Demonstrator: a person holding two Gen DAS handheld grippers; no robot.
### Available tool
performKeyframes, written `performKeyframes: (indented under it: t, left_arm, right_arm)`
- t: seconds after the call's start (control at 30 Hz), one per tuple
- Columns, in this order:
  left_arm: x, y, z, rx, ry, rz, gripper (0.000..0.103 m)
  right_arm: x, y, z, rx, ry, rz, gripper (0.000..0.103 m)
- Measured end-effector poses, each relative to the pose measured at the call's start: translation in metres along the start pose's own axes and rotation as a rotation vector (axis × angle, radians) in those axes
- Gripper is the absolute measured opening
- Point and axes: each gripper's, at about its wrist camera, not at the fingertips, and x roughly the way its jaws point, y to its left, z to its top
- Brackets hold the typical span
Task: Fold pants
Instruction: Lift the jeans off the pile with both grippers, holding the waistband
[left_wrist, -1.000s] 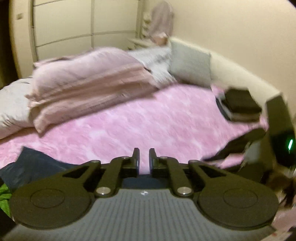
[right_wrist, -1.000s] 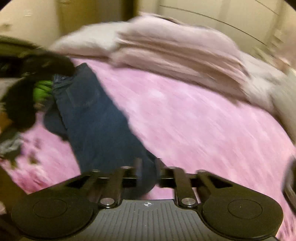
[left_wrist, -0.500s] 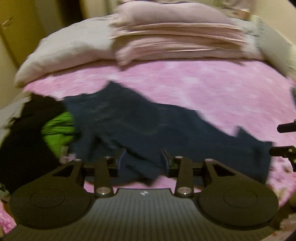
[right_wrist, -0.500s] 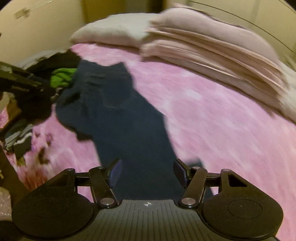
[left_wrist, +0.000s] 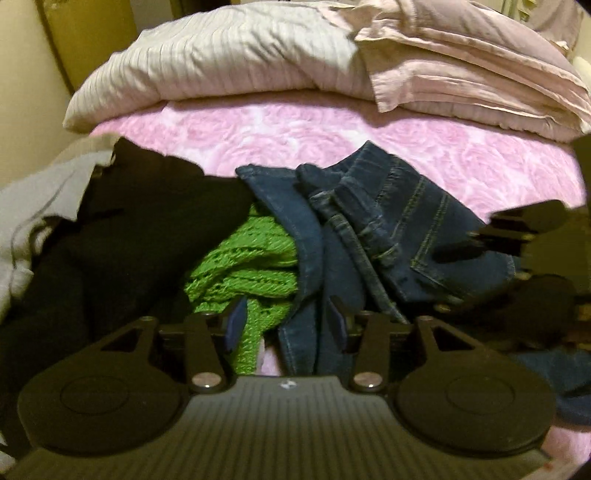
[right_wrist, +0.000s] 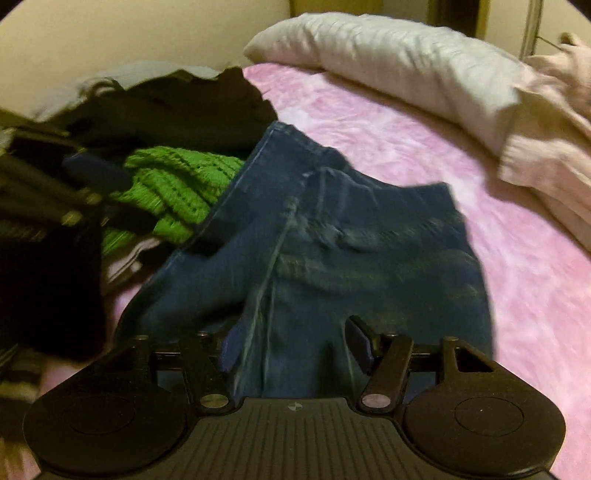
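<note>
Dark blue jeans (left_wrist: 391, 229) lie crumpled on the pink bedspread (left_wrist: 295, 129), waistband and back pocket showing. My left gripper (left_wrist: 286, 325) is open, its fingers straddling a hanging edge of the denim low in the left wrist view. In the right wrist view the jeans (right_wrist: 332, 251) spread out right under my right gripper (right_wrist: 295, 343), which is open over the fabric without pinching it. The right gripper also appears at the right edge of the left wrist view, and the left gripper (right_wrist: 85, 188) at the left of the right wrist view.
A green knitted garment (left_wrist: 243, 266) and black clothes (left_wrist: 122, 236) are piled left of the jeans, the green one partly under the denim. Grey pillows (left_wrist: 229, 62) and folded pink bedding (left_wrist: 472, 70) lie across the back. A cream wall (right_wrist: 110, 33) runs behind the pile.
Both grippers have opened from shut and dropped close to the jeans. The left view swung from the bed's far side onto the clothes pile and waistband. The right view closed in on the denim.
</note>
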Motion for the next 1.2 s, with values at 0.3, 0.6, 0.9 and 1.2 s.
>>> performKeyframes:
  t: [0.3, 0.6, 0.9, 1.2]
  left_arm:
    - [0.008, 0.000, 0.006, -0.014, 0.011, -0.072, 0.042]
    - [0.061, -0.039, 0.053, 0.014, -0.021, -0.131, 0.056]
    - [0.115, -0.051, 0.087, 0.083, -0.009, 0.019, 0.021]
    - [0.015, -0.061, 0.127, 0.173, -0.232, -0.175, 0.018]
  right_arm:
    - [0.024, -0.039, 0.014, 0.149, 0.020, 0.013, 0.000]
    - [-0.089, -0.116, -0.011, 0.396, -0.140, -0.137, 0.000]
    - [-0.114, -0.140, -0.034, 0.493, -0.175, -0.186, 0.000]
    - [-0.204, -0.129, -0.044, 0.580, -0.268, -0.240, 0.000]
